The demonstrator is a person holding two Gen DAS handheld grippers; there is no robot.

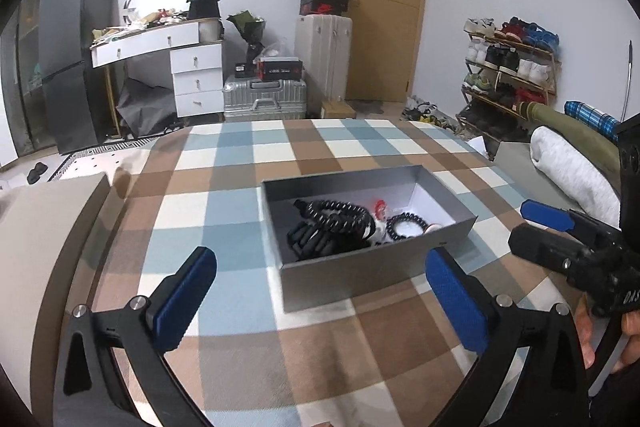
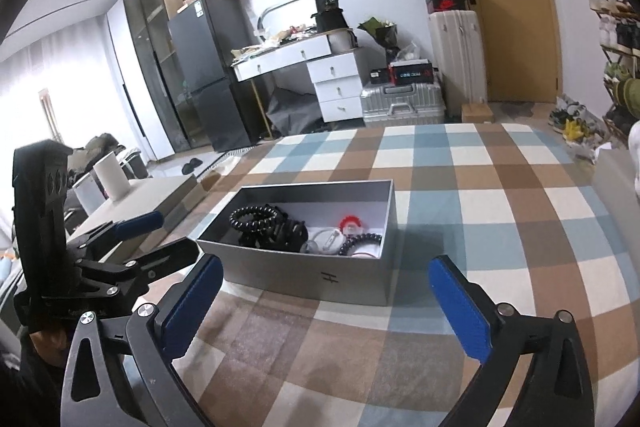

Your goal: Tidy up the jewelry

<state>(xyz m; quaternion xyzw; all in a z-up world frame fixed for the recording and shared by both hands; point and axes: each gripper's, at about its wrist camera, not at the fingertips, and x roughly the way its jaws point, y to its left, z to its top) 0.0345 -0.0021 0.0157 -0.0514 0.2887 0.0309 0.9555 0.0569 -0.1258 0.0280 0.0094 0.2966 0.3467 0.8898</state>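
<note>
An open grey box [image 1: 360,277] [image 2: 304,279] sits on the plaid cloth. Inside it lie coiled black bead bracelets [image 1: 336,219] [image 2: 260,219], a smaller black bracelet [image 1: 406,223] [image 2: 360,241] and a red and white piece [image 1: 379,206] [image 2: 351,221]. My left gripper [image 1: 320,259] [image 2: 178,233] is open in front of the box's near left side, its blue pads wide apart with nothing between them. My right gripper [image 2: 325,263] [image 1: 520,225] is open too, just short of the box's right end. Neither touches the box.
The plaid cloth [image 1: 248,155] covers the table top. A flat beige box [image 1: 52,227] [image 2: 160,195] lies at the left edge with a white cup [image 2: 112,175] on it. A rolled white towel [image 1: 568,167] lies at the right. Furniture and suitcases stand beyond the far edge.
</note>
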